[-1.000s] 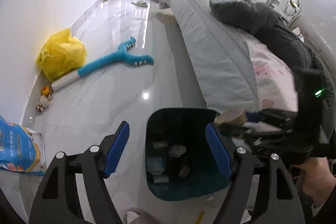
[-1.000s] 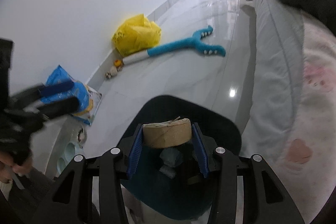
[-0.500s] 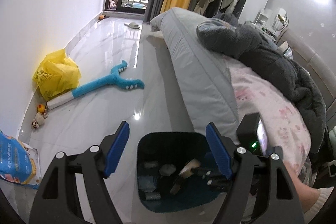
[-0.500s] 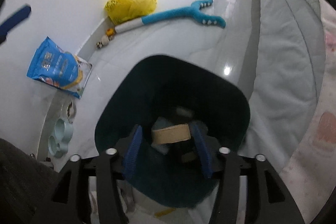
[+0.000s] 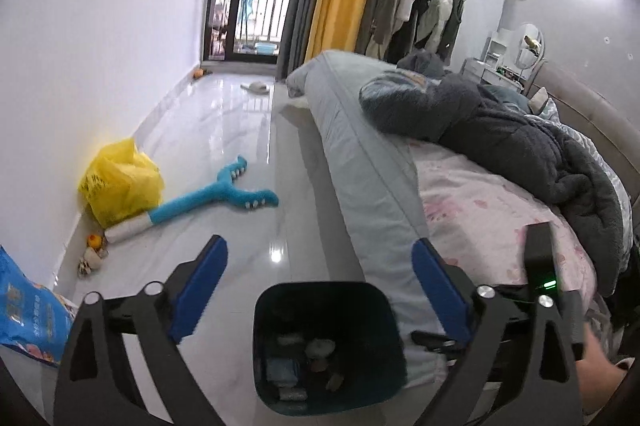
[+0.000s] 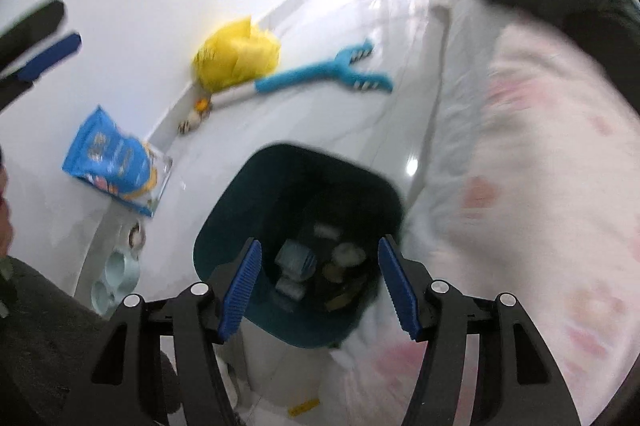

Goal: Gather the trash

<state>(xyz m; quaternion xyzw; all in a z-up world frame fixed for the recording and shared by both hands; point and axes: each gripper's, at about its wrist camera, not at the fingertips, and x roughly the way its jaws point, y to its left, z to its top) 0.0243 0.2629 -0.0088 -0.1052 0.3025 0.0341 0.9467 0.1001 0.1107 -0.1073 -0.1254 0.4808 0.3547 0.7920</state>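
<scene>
A dark teal trash bin (image 5: 386, 342) stands on the floor against the bed's side, with several pieces of trash (image 5: 316, 348) at its bottom. My left gripper (image 5: 318, 250) hovers above and behind the bin, its jaws opening wide with nothing between them. In the right wrist view the bin (image 6: 224, 222) lies straight below my right gripper (image 6: 319, 244), which is open and empty; the trash (image 6: 298, 260) shows between its blue pads (image 6: 242, 286). The right gripper's black body (image 5: 540, 266) with a green light appears at the left view's right edge, held by a hand (image 5: 600, 358).
A bed (image 5: 380, 166) with a grey blanket and pink sheet fills the right side. By the left wall lie a yellow bag (image 5: 120, 186), a blue plush toy (image 5: 216, 194), small toys (image 5: 92, 254) and a blue packet (image 5: 28, 322). Pale pet bowls (image 6: 116, 274) sit near the bin.
The right gripper dipped into the bin, let go of the cardboard roll and drew back up, open. The left gripper rose and its jaws spread wider.
</scene>
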